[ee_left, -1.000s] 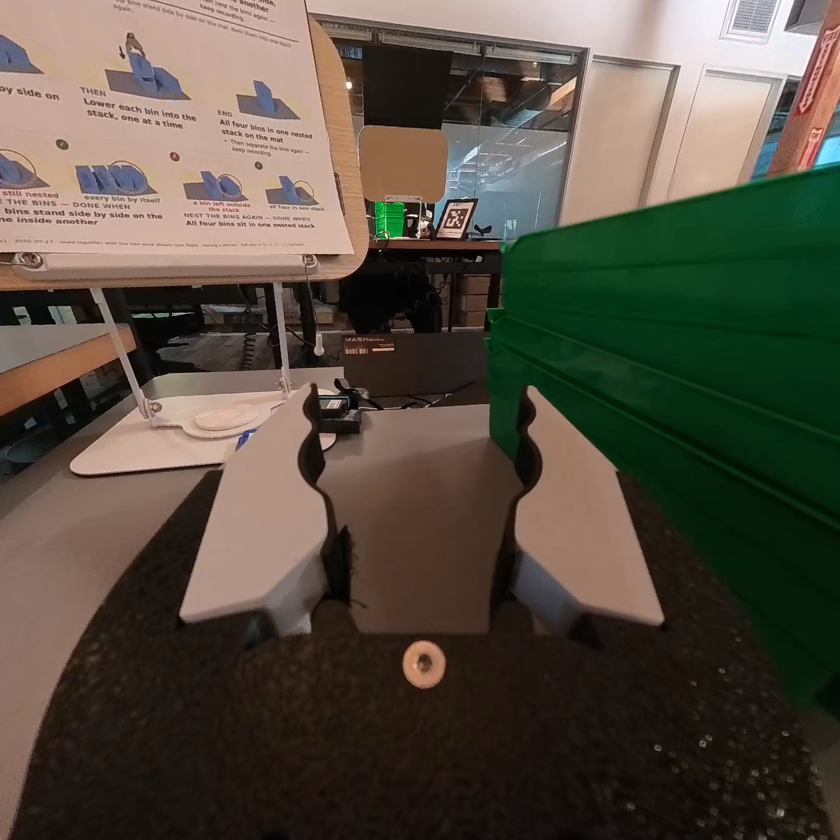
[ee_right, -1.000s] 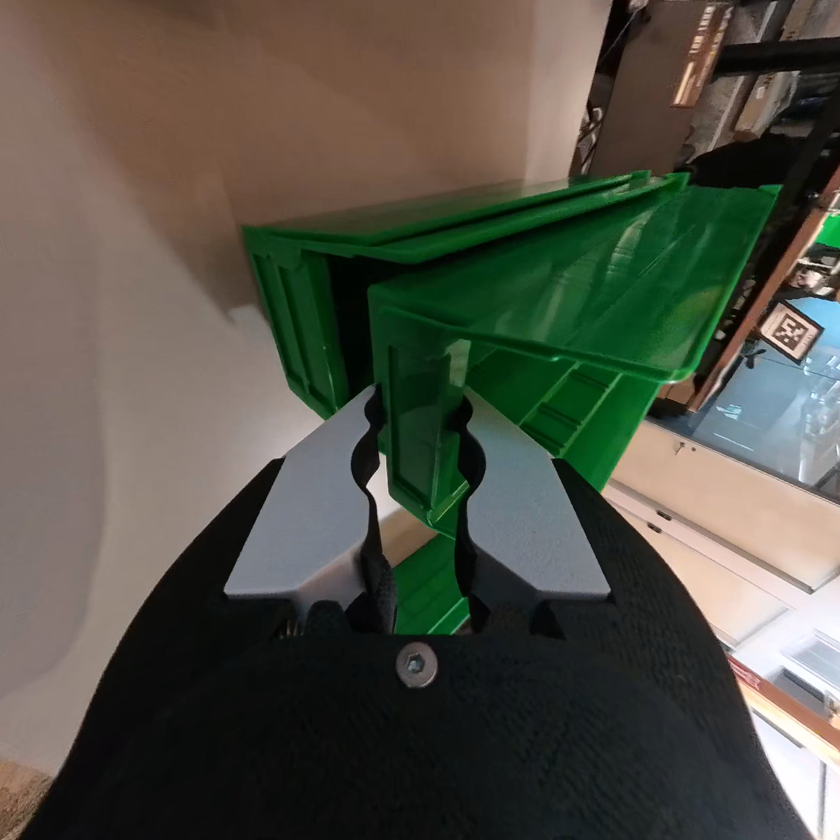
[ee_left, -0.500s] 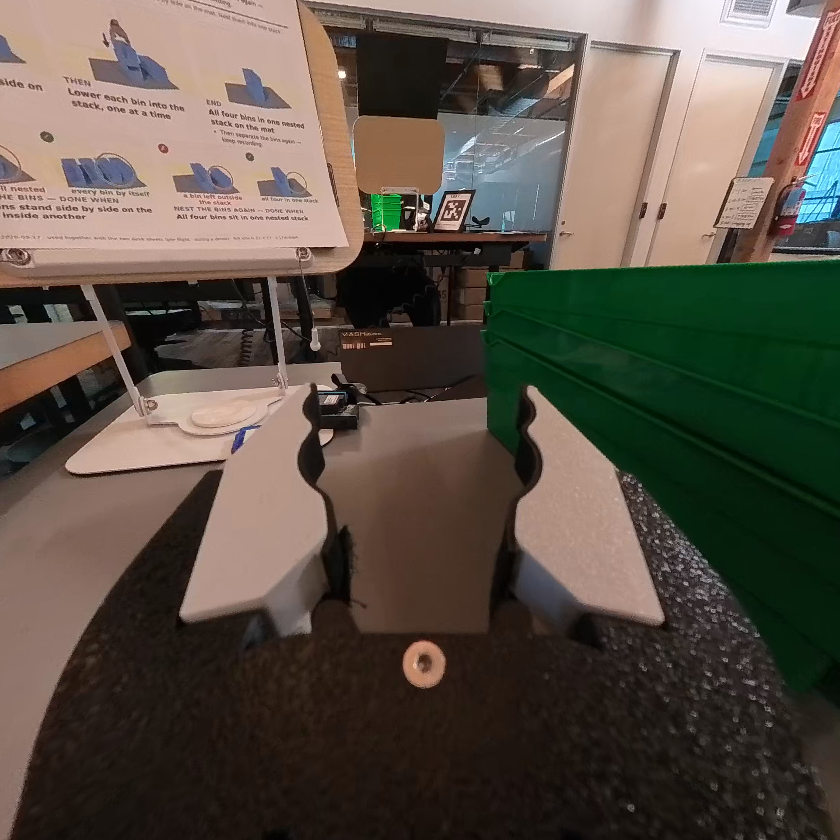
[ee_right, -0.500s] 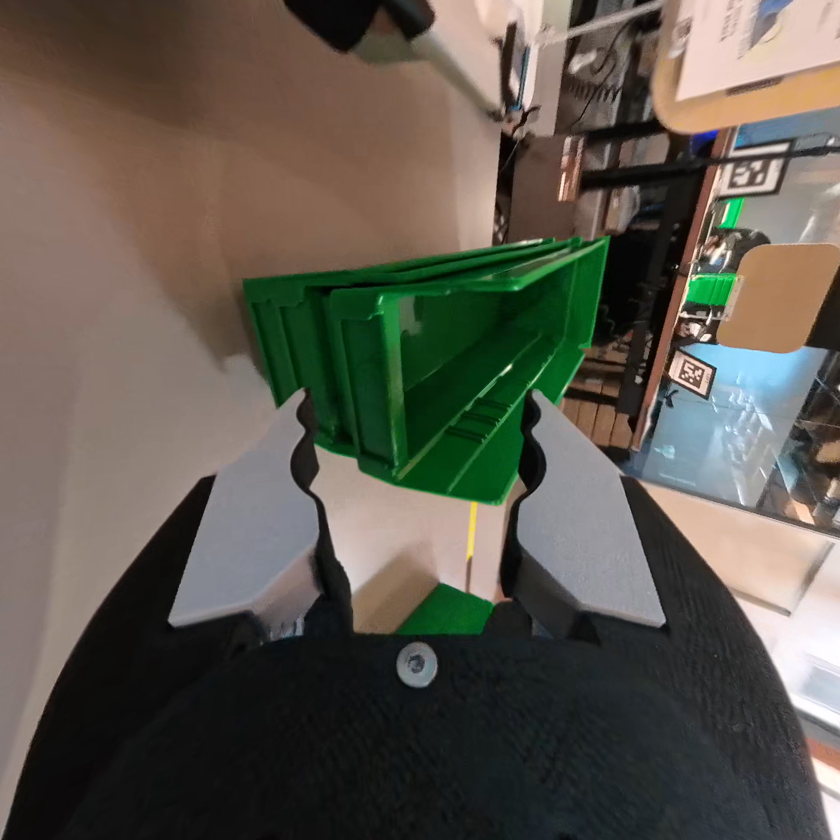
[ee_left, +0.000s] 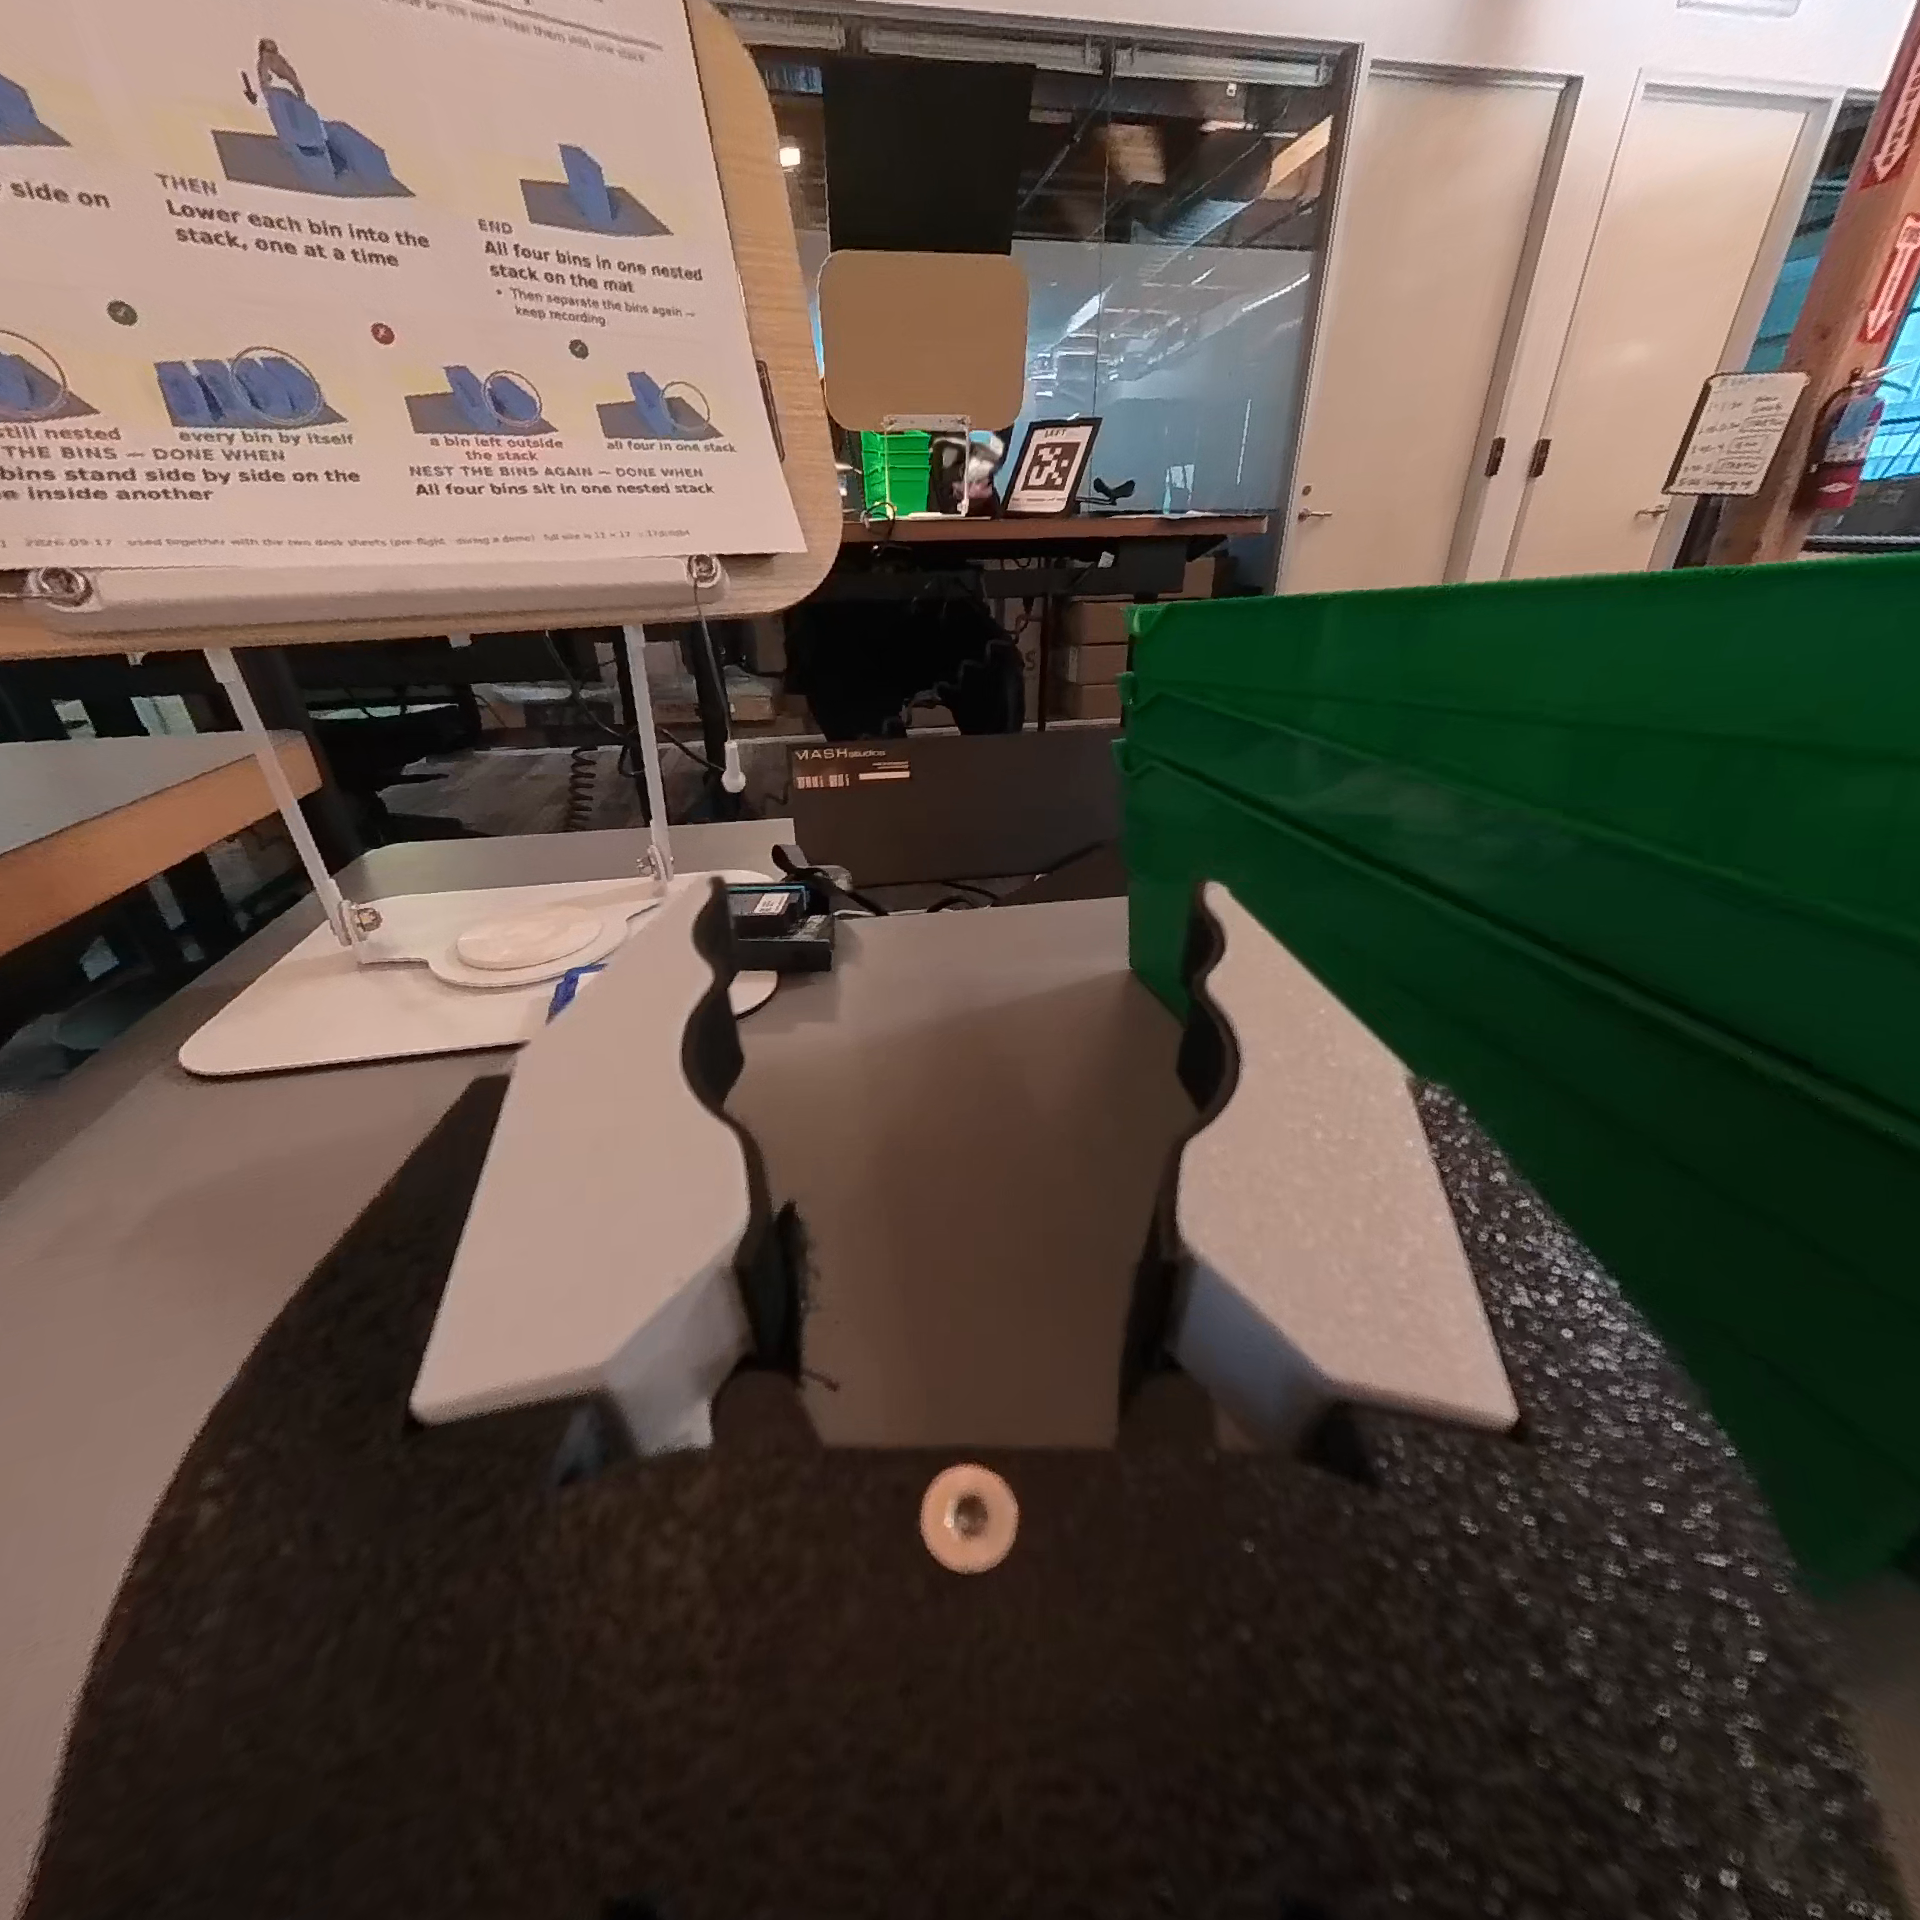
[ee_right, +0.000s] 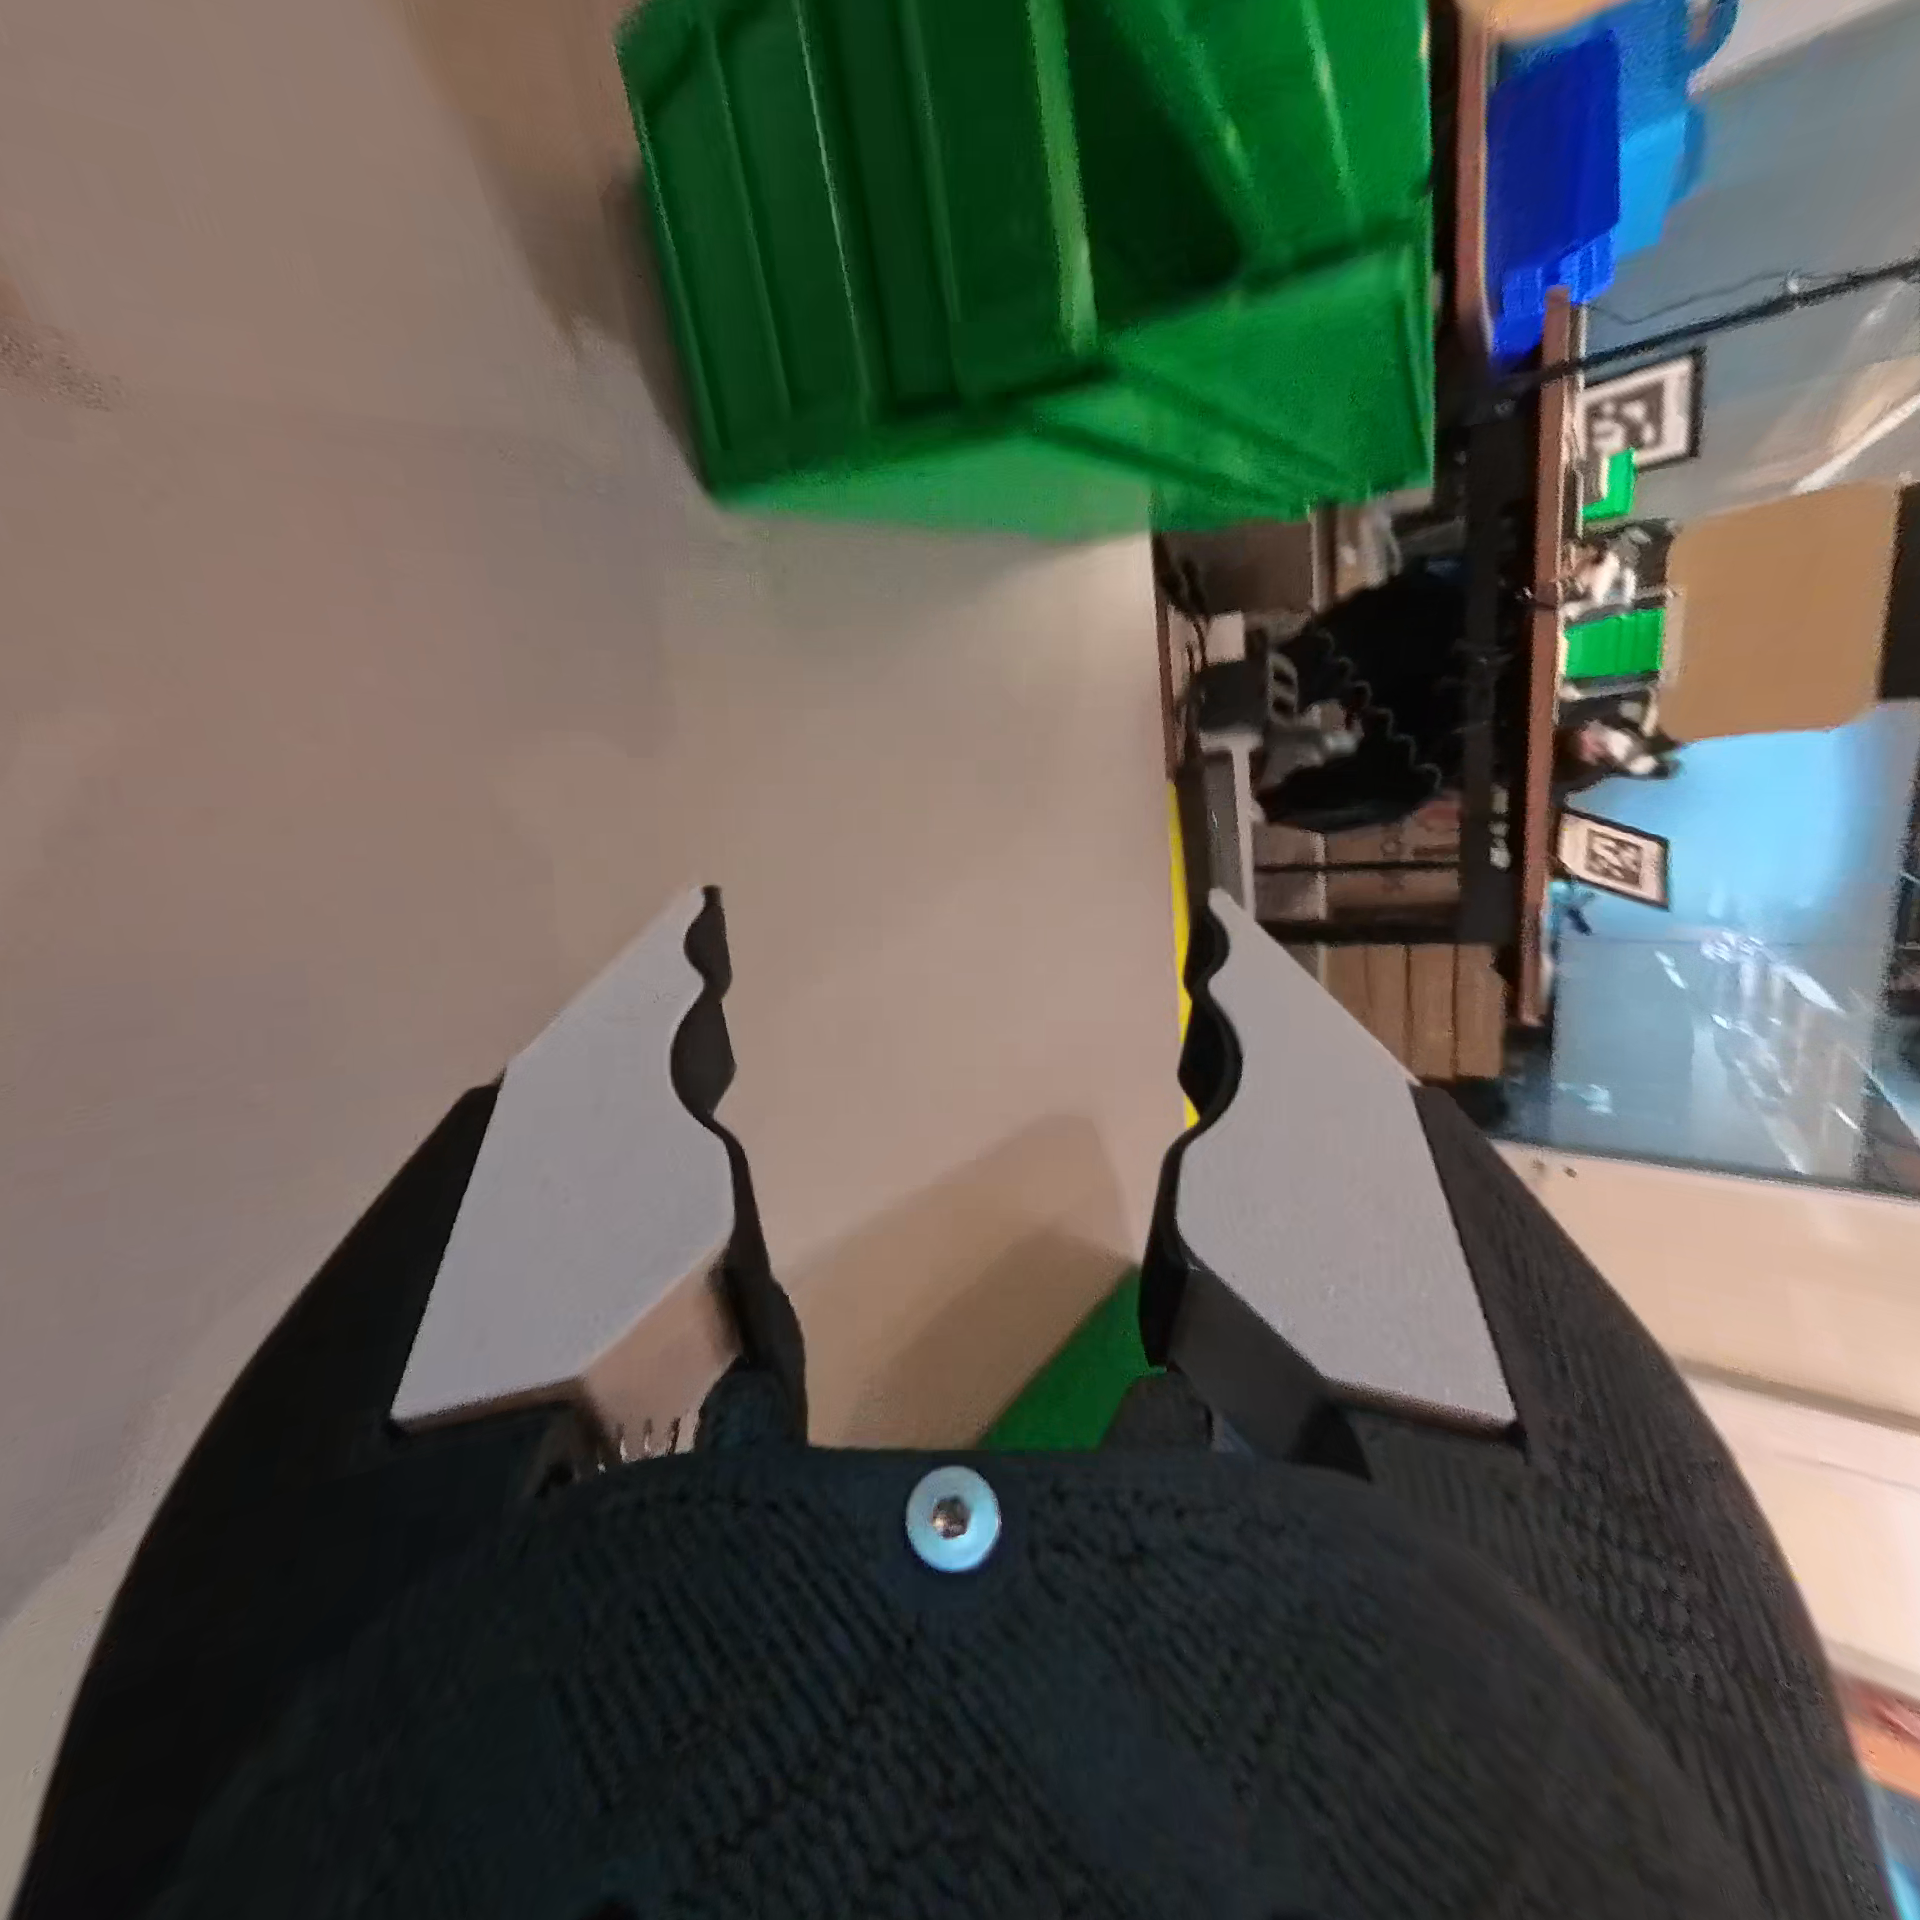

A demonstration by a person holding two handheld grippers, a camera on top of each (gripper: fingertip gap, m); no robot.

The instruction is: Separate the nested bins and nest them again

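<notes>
Glossy green ribbed nested bins (ee_left: 1558,883) are sitting stacked one inside another at the frame's right on the grey table (ee_left: 156,1299), while the left gripper (ee_left: 961,914) and right gripper (ee_right: 961,904) are both gaping open, empty.

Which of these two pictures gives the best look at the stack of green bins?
The left wrist view: the green bins are sharp there, their stacked rims lying one above another beside the open left tool, though cut off at the picture's edge. The right wrist view shows the bins farther off, blurred, beyond the open right tool.
</notes>
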